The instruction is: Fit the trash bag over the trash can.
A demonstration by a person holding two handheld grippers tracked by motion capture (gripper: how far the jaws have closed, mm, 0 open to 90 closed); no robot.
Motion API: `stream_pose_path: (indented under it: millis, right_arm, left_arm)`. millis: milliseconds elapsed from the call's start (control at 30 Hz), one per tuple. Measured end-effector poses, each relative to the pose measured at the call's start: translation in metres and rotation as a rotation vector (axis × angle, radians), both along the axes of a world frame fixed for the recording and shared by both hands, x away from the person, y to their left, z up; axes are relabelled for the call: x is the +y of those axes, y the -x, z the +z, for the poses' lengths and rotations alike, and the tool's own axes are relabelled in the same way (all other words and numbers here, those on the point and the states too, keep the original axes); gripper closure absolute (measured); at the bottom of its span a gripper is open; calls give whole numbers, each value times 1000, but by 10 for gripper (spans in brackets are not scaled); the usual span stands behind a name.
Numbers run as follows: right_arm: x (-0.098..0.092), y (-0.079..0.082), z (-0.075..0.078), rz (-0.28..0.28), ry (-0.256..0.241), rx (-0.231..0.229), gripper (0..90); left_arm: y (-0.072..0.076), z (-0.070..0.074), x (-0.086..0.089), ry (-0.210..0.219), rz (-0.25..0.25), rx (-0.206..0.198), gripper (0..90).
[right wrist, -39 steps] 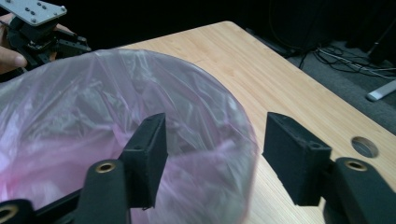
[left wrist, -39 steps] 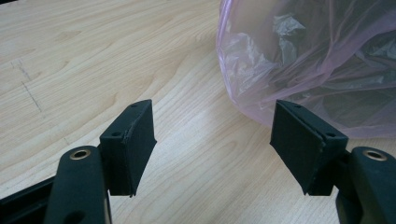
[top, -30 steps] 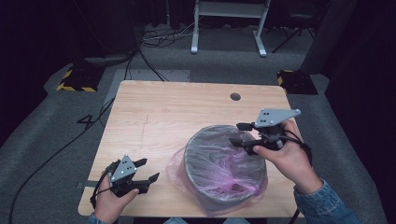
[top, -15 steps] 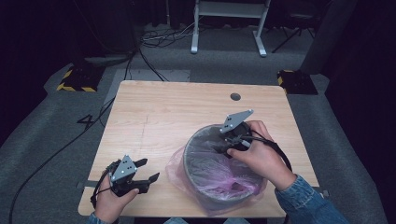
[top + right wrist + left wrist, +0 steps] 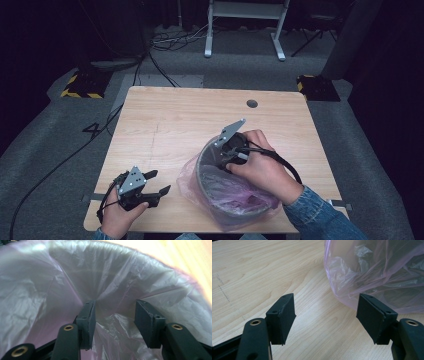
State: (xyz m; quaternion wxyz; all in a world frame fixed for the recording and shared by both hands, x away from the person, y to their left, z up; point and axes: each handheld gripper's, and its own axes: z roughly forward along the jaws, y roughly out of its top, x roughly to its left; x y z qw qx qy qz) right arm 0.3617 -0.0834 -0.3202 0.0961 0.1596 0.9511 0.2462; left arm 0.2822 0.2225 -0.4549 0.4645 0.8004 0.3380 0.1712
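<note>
A grey round bin [image 5: 201, 172] lined with a thin pink plastic bag [image 5: 235, 192] stands on the wooden table [image 5: 175, 125], front and right of centre. My right gripper [image 5: 221, 159] dips into the bin's mouth at its far left rim, and the hand covers much of it. In the right gripper view its jaws [image 5: 115, 320] stand apart, with crinkled bag film [image 5: 100, 277] close ahead and bunched by the left pad. My left gripper [image 5: 159, 182] rests open near the table's front left. Its jaws [image 5: 325, 315] point at the bag's loose skirt [image 5: 374, 272] and hold nothing.
A round cable hole [image 5: 252, 103] sits in the table's far right part. The left gripper is close to the table's front edge. Cables and a white stand's feet [image 5: 245, 30] lie on the grey floor beyond the table.
My right gripper has moved left from the bin's right rim and down into its mouth. The left gripper has stayed put and open.
</note>
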Motion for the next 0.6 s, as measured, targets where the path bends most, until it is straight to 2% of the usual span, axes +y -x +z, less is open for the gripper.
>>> stream_pose_path:
  millis: [167,267,433,600]
  right_arm:
    - [7,-8,-15,-22,-12,44,459]
    - [11,-12,-26,-35,15,62,431]
    - [13,-17,-37,-29,43,101,406]
    - [14,-19,-46,-31,68,113,378]
  left_arm:
    - [-1,-1,0,4,2,4,311]
    - [-3,-1,1,-5,-5,-1,311]
    - [-3,-2,-1,5,-6,8,311]
    - [-4,-2,-1,6,-6,9,310]
